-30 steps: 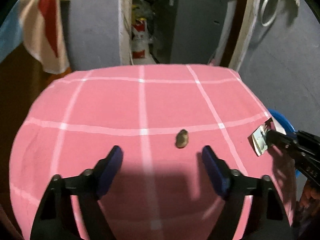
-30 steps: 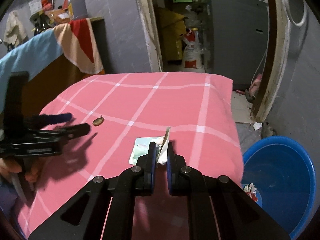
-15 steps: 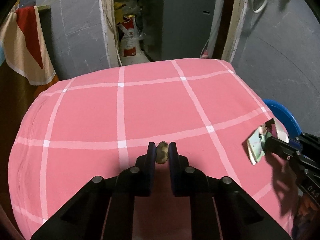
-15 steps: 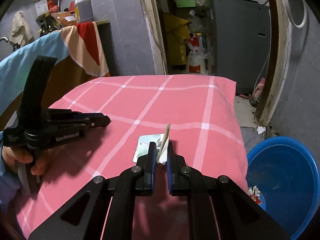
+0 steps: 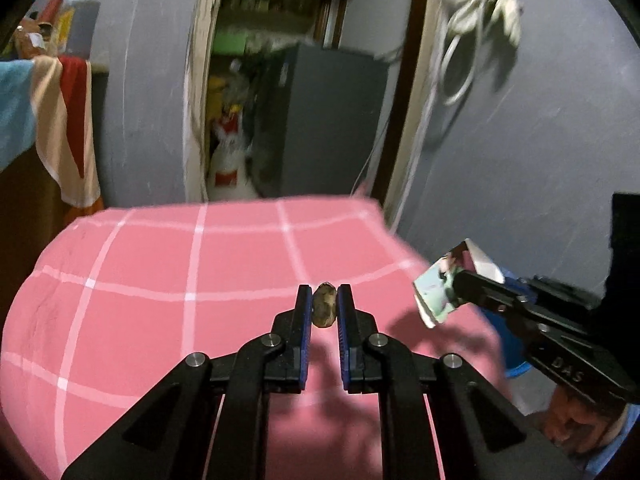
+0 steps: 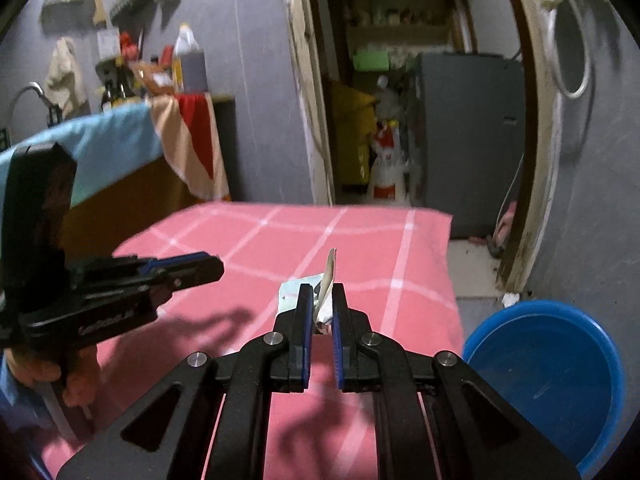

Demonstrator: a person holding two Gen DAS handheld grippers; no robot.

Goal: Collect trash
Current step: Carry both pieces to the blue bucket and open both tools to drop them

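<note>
My left gripper (image 5: 324, 308) is shut on a small brown nut-like scrap (image 5: 325, 311) and holds it above the pink checked tablecloth (image 5: 168, 264). My right gripper (image 6: 320, 312) is shut on a pale green and white wrapper (image 6: 320, 292), also lifted above the cloth (image 6: 360, 240). The wrapper shows in the left wrist view (image 5: 444, 288) held by the right gripper (image 5: 460, 288) at the table's right edge. The left gripper shows in the right wrist view (image 6: 208, 270) at the left.
A blue plastic basin (image 6: 548, 376) stands on the floor right of the table, partly visible in the left wrist view (image 5: 512, 356). Behind the table are a doorway with a grey cabinet (image 6: 468, 136), a grey wall and a cloth-covered counter (image 6: 120, 148) at left.
The left gripper closed on the brown scrap and has lifted it off the cloth. The right gripper has risen with the wrapper. Both views now tilt up from the table.
</note>
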